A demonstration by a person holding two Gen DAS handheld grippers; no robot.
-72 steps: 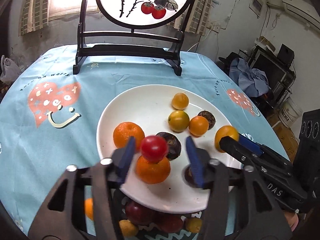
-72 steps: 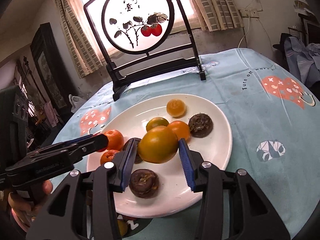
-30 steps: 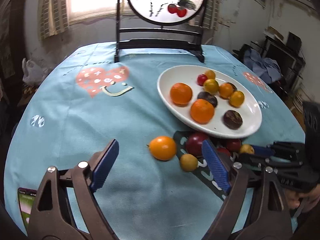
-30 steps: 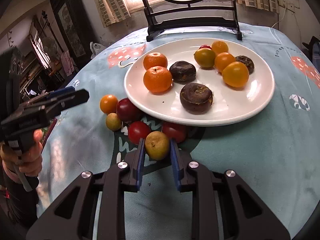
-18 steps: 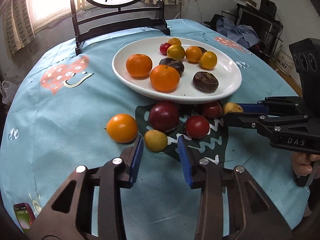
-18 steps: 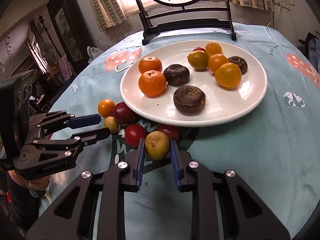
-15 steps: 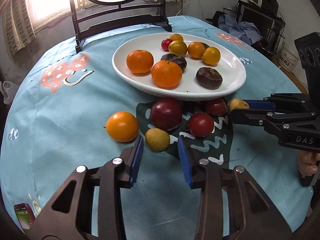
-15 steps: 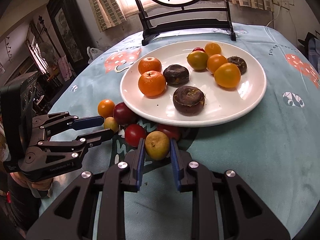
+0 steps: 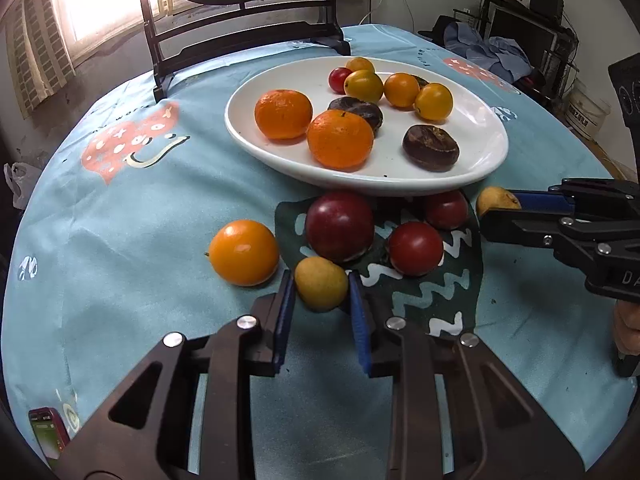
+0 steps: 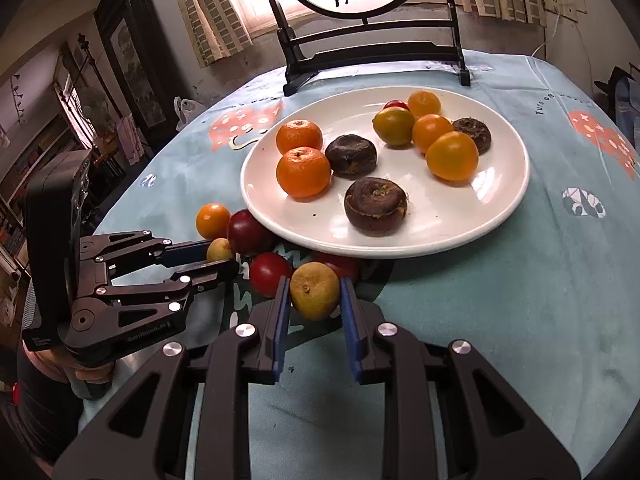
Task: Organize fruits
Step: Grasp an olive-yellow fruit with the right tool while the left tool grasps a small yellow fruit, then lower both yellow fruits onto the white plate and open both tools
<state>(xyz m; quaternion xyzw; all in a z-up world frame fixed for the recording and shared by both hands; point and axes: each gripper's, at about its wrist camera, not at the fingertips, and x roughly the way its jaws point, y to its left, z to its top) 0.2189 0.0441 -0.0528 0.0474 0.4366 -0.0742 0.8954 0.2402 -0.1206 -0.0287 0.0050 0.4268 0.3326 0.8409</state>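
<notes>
Now both grippers, left (image 9: 321, 292) & right (image 10: 314, 294), each clamp a small yellow fruit (image 9: 320, 289) off the cloth (image 9: 140, 216), presumably for transfer to the plate (image 9: 486, 162).

R claw (image 10: 312, 300) grips yellow fruit (image 10: 314, 290) by plate (image 10: 500, 208).

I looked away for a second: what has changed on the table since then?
The left tool came down and closed on a small yellow fruit beside the orange one. The right tool still grips its own yellow fruit. Plate and its fruit unchanged.
</notes>
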